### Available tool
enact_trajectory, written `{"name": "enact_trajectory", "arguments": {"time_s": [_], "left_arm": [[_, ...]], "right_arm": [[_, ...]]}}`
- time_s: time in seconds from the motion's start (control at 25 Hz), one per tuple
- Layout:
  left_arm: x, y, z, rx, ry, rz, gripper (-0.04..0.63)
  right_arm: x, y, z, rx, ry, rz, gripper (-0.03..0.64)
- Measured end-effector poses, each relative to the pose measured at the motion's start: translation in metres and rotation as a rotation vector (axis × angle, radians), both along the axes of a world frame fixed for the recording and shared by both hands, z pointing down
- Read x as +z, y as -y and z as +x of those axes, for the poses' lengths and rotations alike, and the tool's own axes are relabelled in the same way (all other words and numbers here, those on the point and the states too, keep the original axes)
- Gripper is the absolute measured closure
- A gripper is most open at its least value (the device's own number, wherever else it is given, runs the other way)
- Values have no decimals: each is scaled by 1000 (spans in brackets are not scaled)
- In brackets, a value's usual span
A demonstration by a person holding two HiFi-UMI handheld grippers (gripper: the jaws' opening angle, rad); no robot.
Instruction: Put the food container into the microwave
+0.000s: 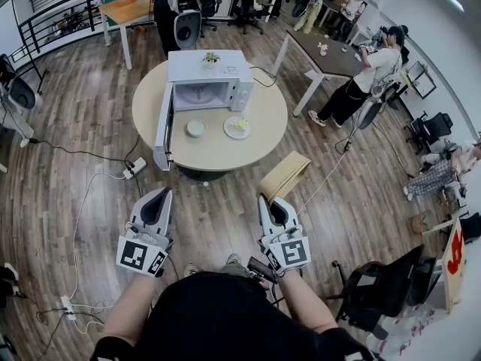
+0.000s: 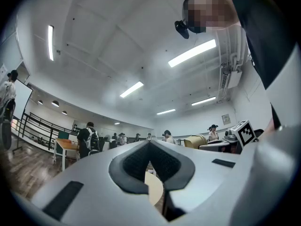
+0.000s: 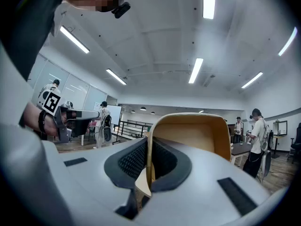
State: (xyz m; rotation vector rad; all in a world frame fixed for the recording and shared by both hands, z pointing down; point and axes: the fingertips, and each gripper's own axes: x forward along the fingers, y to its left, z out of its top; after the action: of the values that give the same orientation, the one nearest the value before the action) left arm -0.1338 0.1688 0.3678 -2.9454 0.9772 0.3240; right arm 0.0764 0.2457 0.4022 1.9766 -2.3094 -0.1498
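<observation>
Right fingers point(image 3: 126, 163): closed on the thin side wall of a tan paper food container point(image 3: 197, 140) with rounded corners. The wall stands edge-on between my two dark ribbed pads.
Left fingers point(image 2: 131, 166): pressed together with nothing between them (only a sliver of pale tabletop shows past the tips).
Food container: held up off my right fingers, its hollow side open toward the right gripper view. In the head view it hangs over the wooden floor point(image 1: 90, 126), near the right-hand near edge of the surface and apart from the microwave.
Both hands: side by side in front of me, the left one to the left of the container and clear of it.
Surface point(image 1: 225, 153): a round, pale beige tabletop straight ahead.
Microwave point(image 1: 207, 77): white and boxy, on the far half of the surface. Its door point(image 1: 163, 126) is swung wide open to the left, so the cavity shows.
In front of the microwave: a small pale round bowl point(image 1: 195, 128) and a white plate point(image 1: 237, 127) with something yellowish on it (I cannot tell what). They sit near each other, between the open cavity and the near edge.
On top of the microwave: a small green potted plant point(image 1: 210, 58).
Floor: a white power strip point(image 1: 135, 168) with cables lies just left of the surface.
Room: a person point(image 1: 361, 81) stands by a dark table point(image 1: 331, 55) at the far right.
</observation>
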Motion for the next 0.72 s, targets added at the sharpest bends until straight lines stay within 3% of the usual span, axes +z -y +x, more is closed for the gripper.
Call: {"name": "enact_trajectory", "arguments": {"time_s": [0.72], "left_arm": [[-2,-7,-10,16,-16,-3,577]], "right_arm": [[-7,-10,-19,-26,14,20,591]]}}
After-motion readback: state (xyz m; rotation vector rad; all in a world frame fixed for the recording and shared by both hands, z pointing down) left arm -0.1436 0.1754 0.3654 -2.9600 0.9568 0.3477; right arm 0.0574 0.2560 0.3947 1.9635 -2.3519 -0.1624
